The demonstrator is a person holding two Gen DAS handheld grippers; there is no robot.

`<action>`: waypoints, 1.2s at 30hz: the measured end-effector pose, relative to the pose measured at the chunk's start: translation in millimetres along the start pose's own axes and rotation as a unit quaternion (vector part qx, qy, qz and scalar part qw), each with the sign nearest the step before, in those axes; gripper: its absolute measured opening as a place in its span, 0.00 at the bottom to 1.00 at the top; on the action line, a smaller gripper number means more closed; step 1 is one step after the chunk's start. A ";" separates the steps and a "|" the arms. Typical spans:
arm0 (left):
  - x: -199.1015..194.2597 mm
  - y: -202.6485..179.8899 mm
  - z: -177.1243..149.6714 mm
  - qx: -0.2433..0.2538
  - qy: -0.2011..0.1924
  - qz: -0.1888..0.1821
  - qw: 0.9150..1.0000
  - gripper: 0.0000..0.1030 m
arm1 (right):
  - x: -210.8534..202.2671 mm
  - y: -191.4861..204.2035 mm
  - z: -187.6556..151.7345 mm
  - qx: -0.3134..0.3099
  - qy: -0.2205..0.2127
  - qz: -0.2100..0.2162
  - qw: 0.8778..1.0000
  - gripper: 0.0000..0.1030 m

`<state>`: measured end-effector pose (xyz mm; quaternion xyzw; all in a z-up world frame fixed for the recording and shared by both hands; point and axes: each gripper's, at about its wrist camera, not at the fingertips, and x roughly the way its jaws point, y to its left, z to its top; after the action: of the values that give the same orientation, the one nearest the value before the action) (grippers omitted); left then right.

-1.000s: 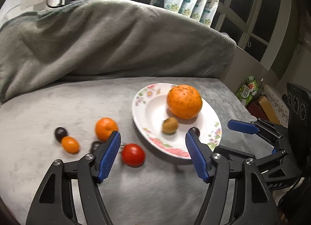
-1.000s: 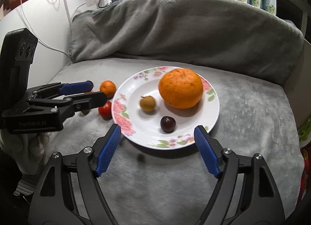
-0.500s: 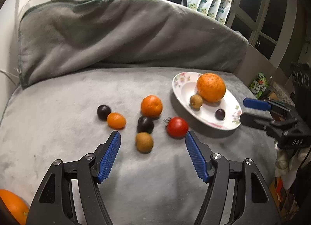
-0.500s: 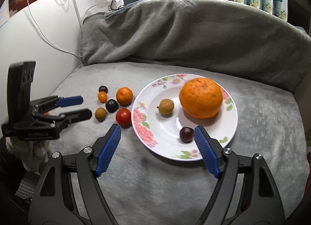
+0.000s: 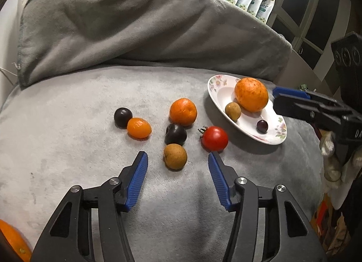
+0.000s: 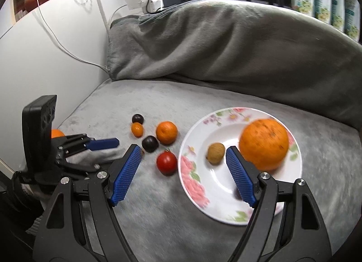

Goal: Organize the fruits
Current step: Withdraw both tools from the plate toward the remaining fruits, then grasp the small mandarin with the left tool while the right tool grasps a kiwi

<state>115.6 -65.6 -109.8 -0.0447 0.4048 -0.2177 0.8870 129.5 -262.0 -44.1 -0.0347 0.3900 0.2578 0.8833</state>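
Backed off the plate [image 5: 244,126], left gripper [image 5: 177,167] frames loose fruit.

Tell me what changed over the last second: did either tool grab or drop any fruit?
Neither. The left tool pulled back from the plate toward the loose fruit and now frames the brown fruit. The right tool shifted left, toward the tomato. Both are open and empty. The fruit on and off the plate stayed put.
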 end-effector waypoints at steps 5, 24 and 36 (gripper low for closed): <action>6.0 1.5 6.7 0.001 0.003 -0.002 1.000 0.51 | 18.0 4.4 14.0 -0.005 0.016 0.020 1.000 0.78; 43.1 -4.8 30.1 0.017 0.029 0.000 0.999 0.37 | 102.6 9.1 46.3 -0.029 0.124 0.065 0.990 0.46; 58.4 -5.2 30.5 0.018 0.040 -0.001 0.999 0.35 | 120.0 8.3 48.2 -0.031 0.149 0.078 0.985 0.42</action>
<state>170.0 -97.9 -128.9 -0.0201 0.4358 -0.2275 0.8706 225.3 -190.7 -94.4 -0.0693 0.5110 0.3299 0.7907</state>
